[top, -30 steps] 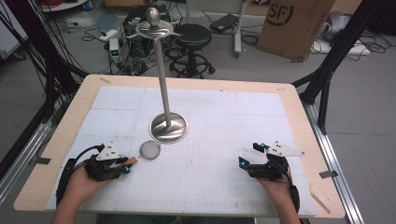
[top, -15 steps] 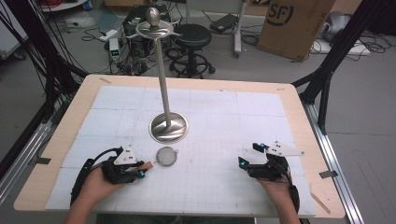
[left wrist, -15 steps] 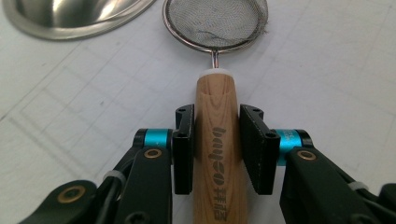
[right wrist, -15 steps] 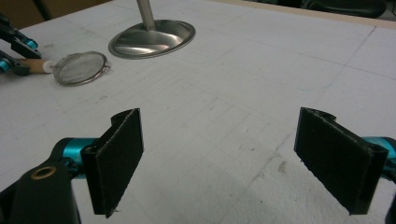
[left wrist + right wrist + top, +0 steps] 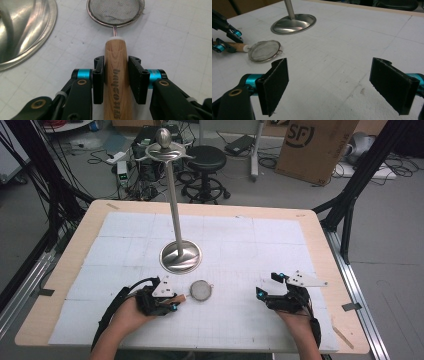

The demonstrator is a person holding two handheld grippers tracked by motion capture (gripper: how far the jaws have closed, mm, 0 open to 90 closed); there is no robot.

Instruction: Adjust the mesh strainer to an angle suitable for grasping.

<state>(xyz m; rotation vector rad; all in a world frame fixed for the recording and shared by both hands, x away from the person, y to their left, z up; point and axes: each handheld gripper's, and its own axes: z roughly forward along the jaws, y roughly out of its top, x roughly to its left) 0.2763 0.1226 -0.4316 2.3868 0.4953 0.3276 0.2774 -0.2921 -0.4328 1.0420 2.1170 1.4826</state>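
A small mesh strainer (image 5: 201,290) with a wooden handle (image 5: 116,70) lies low over the white mat. My left gripper (image 5: 175,302) is shut on that handle, one black pad (image 5: 98,77) on each side, and the mesh bowl (image 5: 115,11) points away from it. The strainer sits just in front of the round base of a metal stand (image 5: 181,256). My right gripper (image 5: 269,284) rests at the front right of the table. It is open, and its pads (image 5: 274,85) stand wide apart with nothing between them. The right gripper view shows the strainer (image 5: 264,50) and the left gripper (image 5: 225,35) at its left.
The stand's thin pole (image 5: 175,205) rises from the table's middle to a hooked top (image 5: 165,150). The white gridded mat (image 5: 250,240) covers the wooden table (image 5: 325,235). Behind the table are a black stool (image 5: 206,157), cables and a cardboard box (image 5: 315,145).
My left gripper has slid right along the front of the table with the strainer, bringing the mesh to just below the stand's base. The right gripper has stayed put.
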